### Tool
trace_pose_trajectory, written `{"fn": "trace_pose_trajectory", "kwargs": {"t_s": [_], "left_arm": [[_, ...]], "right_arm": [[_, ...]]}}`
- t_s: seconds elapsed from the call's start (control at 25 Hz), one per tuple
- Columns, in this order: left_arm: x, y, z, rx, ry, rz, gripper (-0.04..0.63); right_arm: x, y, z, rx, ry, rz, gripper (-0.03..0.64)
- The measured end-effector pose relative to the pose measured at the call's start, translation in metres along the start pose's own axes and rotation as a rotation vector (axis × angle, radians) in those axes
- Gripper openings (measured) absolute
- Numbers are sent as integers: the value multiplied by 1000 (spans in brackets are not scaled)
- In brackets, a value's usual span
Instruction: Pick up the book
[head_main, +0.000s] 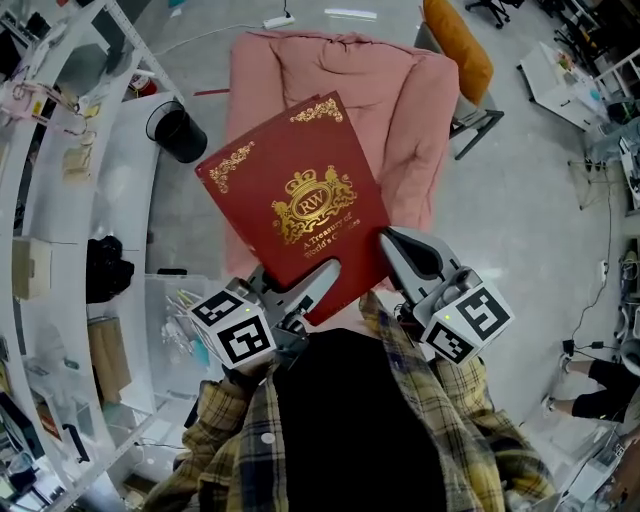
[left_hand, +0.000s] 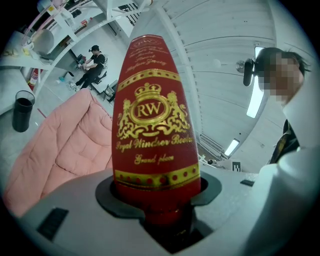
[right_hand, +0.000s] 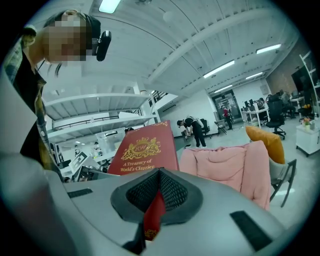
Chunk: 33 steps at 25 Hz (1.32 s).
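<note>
A red book with a gold crest and gold lettering is held up in the air, its cover facing up in the head view. My left gripper is shut on the book's near edge. In the left gripper view the red spine rises from between the jaws of the left gripper. My right gripper is shut on the book's near right corner. In the right gripper view the red corner sits pinched between the dark pads of the right gripper, and the cover shows beyond.
A pink padded chair lies under the book. A black bin stands to its left, an orange seat to its right. White shelving lines the left side. People are far across the room.
</note>
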<state>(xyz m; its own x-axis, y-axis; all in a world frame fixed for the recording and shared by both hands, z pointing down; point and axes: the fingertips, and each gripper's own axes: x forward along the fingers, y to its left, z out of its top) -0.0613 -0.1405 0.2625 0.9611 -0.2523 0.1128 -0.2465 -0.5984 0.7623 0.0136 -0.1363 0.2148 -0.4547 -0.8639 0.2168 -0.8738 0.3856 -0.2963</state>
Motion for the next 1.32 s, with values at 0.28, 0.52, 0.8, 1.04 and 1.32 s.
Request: {"fn": "trace_pose_trajectory", "kwargs": {"t_s": [0.28, 0.52, 0.8, 1.04, 1.32], "left_arm": [[1, 6, 2, -37, 9, -9, 238], [1, 8, 3, -54, 21, -28, 238], [2, 9, 2, -80, 26, -58, 238], [2, 14, 4, -119, 42, -78, 238], [-2, 32, 26, -102, 81, -93, 238]], "right_arm": [[-3, 2, -1, -6, 7, -6, 18], [-12, 5, -9, -10, 16, -3, 18], [-17, 8, -17, -15, 27, 8, 18], [-14, 12, -22, -13, 39, 9, 18], [11, 14, -17, -14, 57, -3, 18]]}}
